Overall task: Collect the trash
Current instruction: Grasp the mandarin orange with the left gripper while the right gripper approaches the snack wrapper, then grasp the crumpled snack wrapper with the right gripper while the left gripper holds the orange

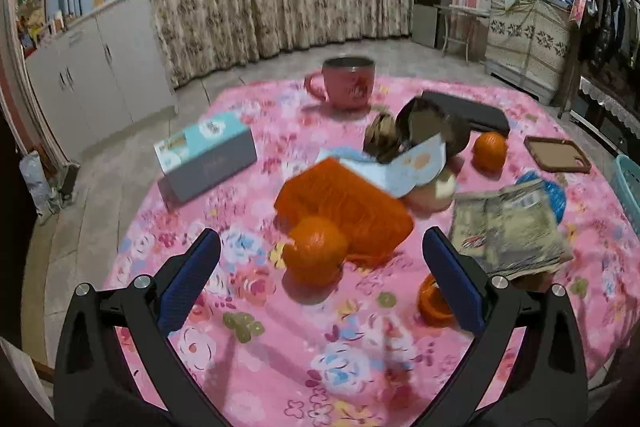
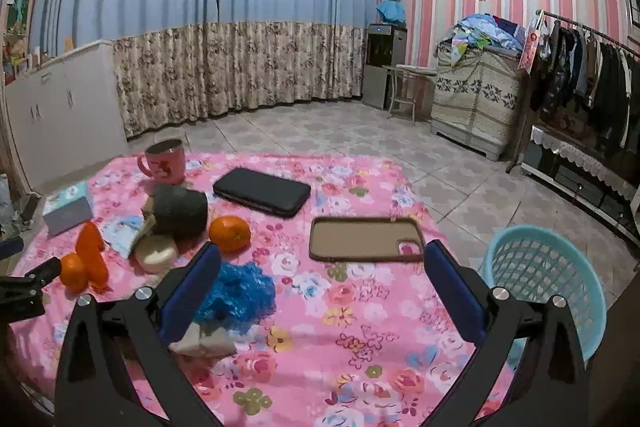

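standing by the tabletop point(image 2: 320, 327) with its pink flowered cloth, i see both tools held low over the clutter, jaws spread wide and holding nothing; the left gripper point(image 1: 320, 267) points at an orange mesh bag point(image 1: 360, 211) with a whole orange point(image 1: 318, 253) resting against its near edge, the fruit lying just ahead of the gap between the jaws, slightly left of centre; a scrap of orange peel point(image 1: 430, 301) sits close against the inner side of its right jaw, and a crumpled printed wrapper point(image 1: 508, 231) lies just beyond that jaw; the right gripper point(image 2: 320, 287) hovers nearer the table's edge, where a light blue basket point(image 2: 540, 279) stands beside the tabletop on that side, probably put there to take the rubbish; a blue crinkled wad point(image 2: 240, 291) sits just past its left jaw, and a pale folded scrap point(image 2: 204, 341) lies under that jaw's tip; neither is squarely between the jaws; i judge the wide opening is readiness for a first pick; the pink mug point(image 1: 348, 83), tissue box point(image 1: 208, 155), black case point(image 2: 262, 191) and brown phone cover point(image 2: 366, 239) look like keepers, well apart from both tools.
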### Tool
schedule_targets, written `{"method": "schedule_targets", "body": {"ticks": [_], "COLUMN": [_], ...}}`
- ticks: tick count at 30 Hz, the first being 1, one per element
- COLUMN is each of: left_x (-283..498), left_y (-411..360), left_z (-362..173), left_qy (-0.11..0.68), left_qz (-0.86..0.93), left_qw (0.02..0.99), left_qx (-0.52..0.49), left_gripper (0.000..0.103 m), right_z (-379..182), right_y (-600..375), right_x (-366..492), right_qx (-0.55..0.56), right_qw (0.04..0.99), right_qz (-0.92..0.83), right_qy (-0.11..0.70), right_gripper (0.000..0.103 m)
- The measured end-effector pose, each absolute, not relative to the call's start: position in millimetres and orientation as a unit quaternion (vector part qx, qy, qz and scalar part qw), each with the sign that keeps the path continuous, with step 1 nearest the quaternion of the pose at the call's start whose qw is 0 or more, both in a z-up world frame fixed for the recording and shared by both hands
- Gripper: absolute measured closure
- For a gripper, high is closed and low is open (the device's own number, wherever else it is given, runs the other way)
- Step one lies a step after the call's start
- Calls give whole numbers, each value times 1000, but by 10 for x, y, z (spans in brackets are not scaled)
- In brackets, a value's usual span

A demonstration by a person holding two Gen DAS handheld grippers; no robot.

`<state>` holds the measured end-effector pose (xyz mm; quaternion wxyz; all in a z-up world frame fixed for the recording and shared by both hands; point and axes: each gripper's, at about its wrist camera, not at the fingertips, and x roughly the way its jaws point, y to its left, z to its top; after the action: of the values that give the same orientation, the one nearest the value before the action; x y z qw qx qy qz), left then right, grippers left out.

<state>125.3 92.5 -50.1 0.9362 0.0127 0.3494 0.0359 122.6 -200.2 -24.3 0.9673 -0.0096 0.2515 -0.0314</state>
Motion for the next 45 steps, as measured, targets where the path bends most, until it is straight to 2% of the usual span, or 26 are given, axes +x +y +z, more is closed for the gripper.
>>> {"method": "schedule_targets", "body": {"ticks": [9, 11, 13, 17, 18, 20, 22, 28, 40, 45], "left_x": [1543, 1589, 1606, 1614, 1619, 1611, 1595, 1515, 1236, 1196], "left_y": [1028, 1035, 1042, 1002, 1002, 1005, 1015, 1043, 1082, 1157], "left_z": [-805, -840, -849, -886, -898, -899, -873, -779, -473, -397], "left_qy": [378, 383, 390, 398, 401, 402, 397, 392, 354, 339], "left_qz": [32, 28, 11, 3, 0, 2, 0, -3, 5, 4], "left_qw": [925, 923, 921, 917, 916, 916, 918, 920, 935, 941], "left_qx": [22, 19, 5, 9, 7, 6, 1, -5, 8, 2], "left_gripper": [7, 12, 27, 41, 47, 52, 63, 67, 67, 67], "right_z": [-312, -312, -319, -337, -338, -339, -337, -341, -353, -433], "right_y": [-1985, -1985, -1973, -1930, -1917, -1898, -1873, -1787, -1186, -991], "right_x": [1205, 1212, 1214, 1199, 1187, 1171, 1151, 1122, 1111, 1219], "right_qx": [-29, -31, -32, -36, -37, -41, -45, -43, -75, -69], "right_qw": [965, 965, 965, 965, 965, 965, 966, 964, 955, 942], "right_qz": [-36, -34, -33, -26, -24, -23, -19, 4, 40, 51], "right_qy": [258, 259, 259, 260, 260, 257, 255, 262, 286, 326], "right_gripper": [4, 4, 4, 4, 4, 4, 4, 4, 6, 31]}}
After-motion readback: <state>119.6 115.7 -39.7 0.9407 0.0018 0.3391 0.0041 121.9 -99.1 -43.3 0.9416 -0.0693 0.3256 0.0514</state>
